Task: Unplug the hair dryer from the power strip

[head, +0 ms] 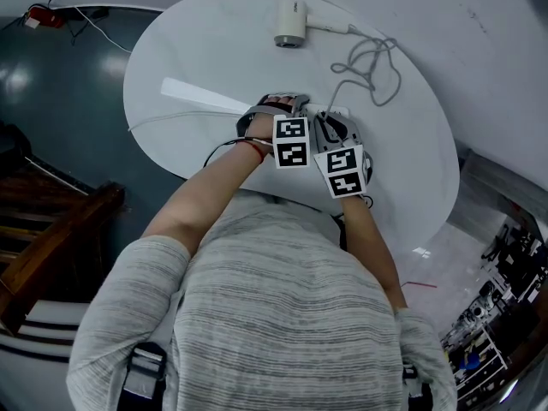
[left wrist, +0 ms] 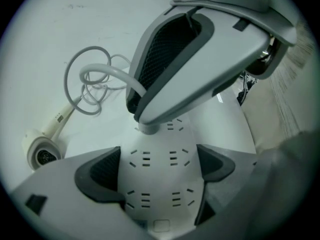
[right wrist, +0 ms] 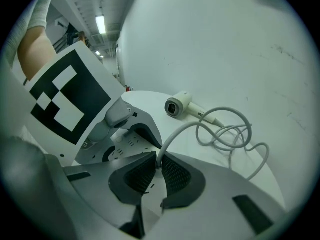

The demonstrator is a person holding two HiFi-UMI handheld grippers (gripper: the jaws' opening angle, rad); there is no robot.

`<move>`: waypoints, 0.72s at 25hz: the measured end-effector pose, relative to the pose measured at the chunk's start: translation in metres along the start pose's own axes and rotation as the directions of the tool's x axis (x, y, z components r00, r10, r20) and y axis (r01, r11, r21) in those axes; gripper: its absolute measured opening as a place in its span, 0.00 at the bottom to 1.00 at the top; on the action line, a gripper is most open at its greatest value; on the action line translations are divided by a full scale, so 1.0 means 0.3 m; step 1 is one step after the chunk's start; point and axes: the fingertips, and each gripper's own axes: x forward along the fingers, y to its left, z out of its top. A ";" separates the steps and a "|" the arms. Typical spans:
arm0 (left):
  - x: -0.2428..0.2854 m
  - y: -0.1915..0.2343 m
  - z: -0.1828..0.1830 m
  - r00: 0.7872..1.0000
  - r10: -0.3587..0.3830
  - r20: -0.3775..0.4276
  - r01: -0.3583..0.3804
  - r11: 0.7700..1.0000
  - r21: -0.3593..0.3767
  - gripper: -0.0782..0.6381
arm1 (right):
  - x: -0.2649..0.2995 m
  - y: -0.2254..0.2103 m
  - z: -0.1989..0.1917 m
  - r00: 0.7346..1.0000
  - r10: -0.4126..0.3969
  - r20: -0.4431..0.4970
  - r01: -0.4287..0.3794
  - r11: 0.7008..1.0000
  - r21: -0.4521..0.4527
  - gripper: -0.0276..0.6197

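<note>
Bracing rigid power strip (left wrist: pixel 157 184), lower centre: left gripper (left wrist: pixel 156 169) jaws clamped across it. Right gripper (right wrist: pixel 159 171) jaws pinched on limp cord (right wrist: pixel 170 137) at plug (left wrist: pixel 148 128); stiff plug likely the safer hold. Hair dryer (head: pixel 291 22) upper frame.

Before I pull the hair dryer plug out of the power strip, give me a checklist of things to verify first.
1. Left gripper clamped across the power strip: ok.
2. Right gripper shut on the plug: ok.
3. Plug out of its socket: not ok, it sits in the strip.
4. Cord slack: ok, loose loops on the table.
5. Hair dryer clear of both grippers: ok.
6. Strip switched off: cannot tell.
</note>
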 end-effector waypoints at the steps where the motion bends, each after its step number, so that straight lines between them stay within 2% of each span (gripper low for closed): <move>1: 0.000 -0.001 0.001 1.000 0.000 -0.001 0.000 1.000 0.001 0.76 | -0.003 0.000 -0.002 1.000 -0.005 0.000 0.005 1.000 0.002 0.12; 8: -0.003 0.003 0.003 1.000 0.002 0.014 -0.002 1.000 0.000 0.77 | 0.019 -0.015 0.021 0.999 0.033 -0.031 -0.032 0.999 0.044 0.12; 13: -0.003 0.001 0.002 1.000 0.006 0.013 -0.006 1.000 0.005 0.77 | 0.001 -0.004 0.012 1.000 0.009 -0.024 -0.008 1.000 0.016 0.12; 18: 0.000 -0.003 0.005 1.000 0.004 0.014 -0.004 1.000 0.013 0.76 | -0.007 0.000 0.003 1.000 0.011 -0.028 -0.010 1.000 0.028 0.12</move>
